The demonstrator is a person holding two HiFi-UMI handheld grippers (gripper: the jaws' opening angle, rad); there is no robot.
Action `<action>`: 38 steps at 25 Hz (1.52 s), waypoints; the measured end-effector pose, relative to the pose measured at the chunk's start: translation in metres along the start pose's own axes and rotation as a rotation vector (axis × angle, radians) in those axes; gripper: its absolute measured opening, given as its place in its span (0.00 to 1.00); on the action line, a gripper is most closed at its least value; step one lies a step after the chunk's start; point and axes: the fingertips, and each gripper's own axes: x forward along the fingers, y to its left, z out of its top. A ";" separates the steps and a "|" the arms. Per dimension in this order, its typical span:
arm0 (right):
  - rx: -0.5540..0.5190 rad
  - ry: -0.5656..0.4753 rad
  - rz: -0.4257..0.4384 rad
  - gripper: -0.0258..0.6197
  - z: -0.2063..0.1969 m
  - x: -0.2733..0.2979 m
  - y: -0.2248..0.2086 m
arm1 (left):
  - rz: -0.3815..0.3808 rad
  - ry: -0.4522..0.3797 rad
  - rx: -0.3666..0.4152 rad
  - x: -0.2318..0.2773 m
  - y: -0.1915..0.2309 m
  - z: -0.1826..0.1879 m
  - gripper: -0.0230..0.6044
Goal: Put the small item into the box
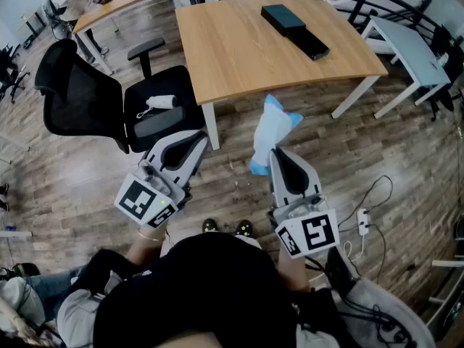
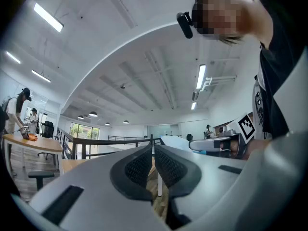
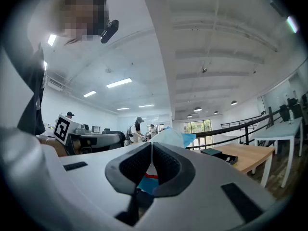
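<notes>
"In front of the wooden table [image 1: 239, 53], what did the right gripper [image 3: 151, 146] have?"

"A light blue packet [image 1: 272, 127]. The jaws were pressed together on its lower part, and the rest stuck up past the tips, over the plank floor [image 1: 348, 158] just short of the table's near edge."

"And the left gripper [image 2: 153, 147]?"

"Closed too, pads nearly meeting, with nothing between them. It was held low beside the other one, pointing towards the black office chair [image 1: 80, 96]."

"Where was the box?"

"The dark box [image 1: 283, 16] lay on the far right part of the tabletop, well apart from the packet, with a flat black piece [image 1: 312, 45] just beside it. I could not tell whether the two touched."
</notes>
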 end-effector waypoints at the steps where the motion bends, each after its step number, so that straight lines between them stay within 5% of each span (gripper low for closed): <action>1: -0.008 -0.004 -0.005 0.08 0.002 0.002 -0.001 | -0.002 -0.007 0.001 0.002 0.002 0.002 0.07; 27: -0.019 0.007 -0.072 0.08 -0.013 0.043 0.042 | -0.032 0.011 -0.059 -0.040 0.064 -0.026 0.07; 38: -0.002 0.012 -0.133 0.08 -0.022 0.039 -0.018 | -0.058 0.032 -0.065 0.003 0.061 -0.042 0.07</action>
